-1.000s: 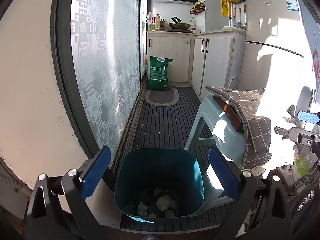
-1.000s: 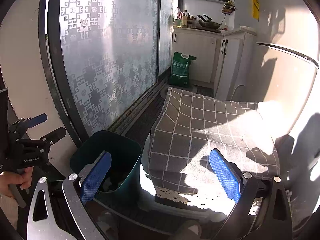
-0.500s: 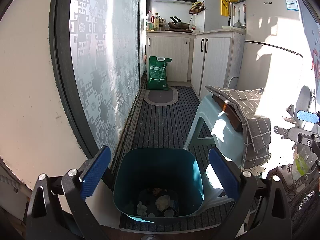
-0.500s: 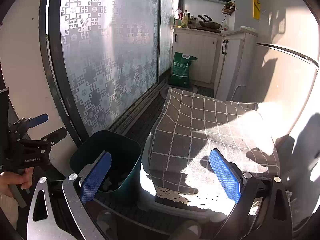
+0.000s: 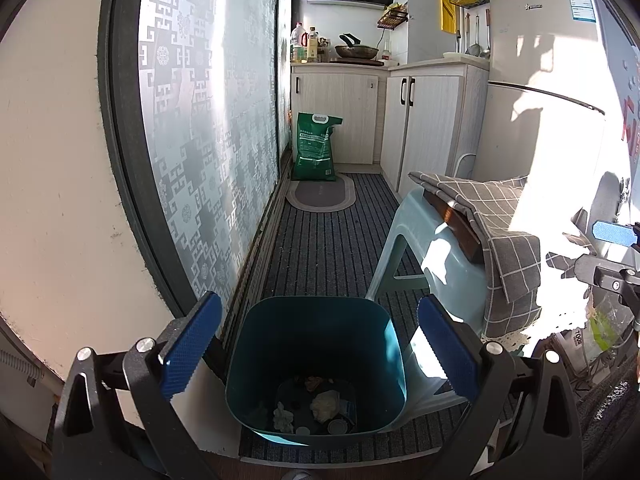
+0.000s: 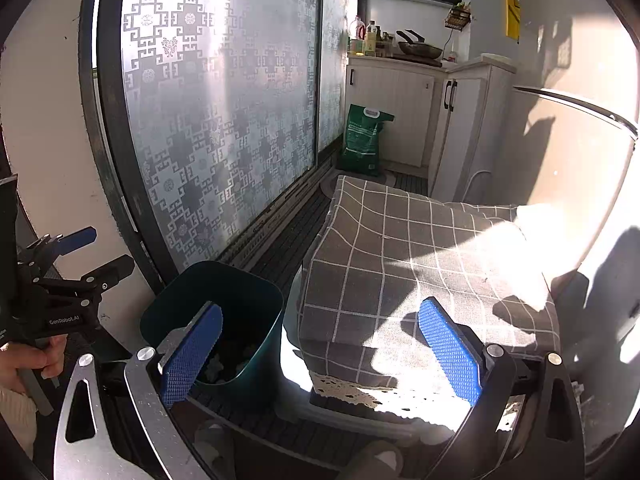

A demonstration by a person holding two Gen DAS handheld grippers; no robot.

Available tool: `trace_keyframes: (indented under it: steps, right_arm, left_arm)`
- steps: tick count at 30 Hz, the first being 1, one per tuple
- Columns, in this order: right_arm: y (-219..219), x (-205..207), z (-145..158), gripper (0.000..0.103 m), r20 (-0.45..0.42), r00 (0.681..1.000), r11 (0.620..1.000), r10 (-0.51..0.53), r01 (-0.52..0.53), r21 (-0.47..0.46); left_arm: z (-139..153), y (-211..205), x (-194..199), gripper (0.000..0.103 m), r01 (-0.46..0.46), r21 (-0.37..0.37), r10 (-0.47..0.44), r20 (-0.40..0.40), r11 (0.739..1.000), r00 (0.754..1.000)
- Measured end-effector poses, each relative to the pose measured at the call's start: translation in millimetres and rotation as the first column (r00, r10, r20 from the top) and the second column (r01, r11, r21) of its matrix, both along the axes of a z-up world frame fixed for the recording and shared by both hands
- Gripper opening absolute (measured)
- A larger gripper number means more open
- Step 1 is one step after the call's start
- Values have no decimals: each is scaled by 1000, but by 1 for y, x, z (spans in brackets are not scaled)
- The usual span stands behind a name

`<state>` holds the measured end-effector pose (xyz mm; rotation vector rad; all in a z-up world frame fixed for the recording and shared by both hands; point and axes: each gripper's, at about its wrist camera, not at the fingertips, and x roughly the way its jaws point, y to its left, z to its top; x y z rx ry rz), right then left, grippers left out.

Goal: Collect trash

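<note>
Left gripper [image 5: 316, 354]: jaws spread wide, blue pads far apart, nothing held. Teal bin [image 5: 316, 364] directly below and between the pads, mouth open upward. Trash [image 5: 326, 402] at the bin's bottom: crumpled pale wads, a small round cap, a few darker scraps; finer detail too small to tell. Bin standing on striped dark floor mat [image 5: 332, 248], close against the sliding-door track to the gripper's left. Frosted patterned glass door [image 5: 208, 120] along that left side.

Right gripper [image 6: 320, 354]: jaws likewise wide open, empty. Grey checked cloth [image 6: 420, 264] ahead of and under the right pad, draped over a pale plastic stool [image 5: 436, 248], lace trim hanging at the near edge. Bin to the lower left of this gripper, just behind its left pad, close beside the stool; whether touching, cannot tell. Left gripper visible at the far left of the right wrist view, held in a hand [image 6: 34, 356].

Far ahead of both grippers: green sack [image 5: 316, 146] upright against white cabinets [image 5: 400, 112], oval rug [image 5: 320, 196] before it. Refrigerator [image 5: 560, 80] off to the right, in strong sun.
</note>
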<state>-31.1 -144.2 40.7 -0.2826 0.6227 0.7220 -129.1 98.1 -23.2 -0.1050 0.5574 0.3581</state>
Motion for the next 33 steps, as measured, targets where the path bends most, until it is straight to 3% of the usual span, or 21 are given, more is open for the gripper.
trace_keyframes:
  steps: [33]
  right_arm:
    - [-3,1,2,100,7,1000,1000,3,-3,-6]
  left_arm:
    - [2,-3,1,100,1,-5,-1,-6,1000,1000]
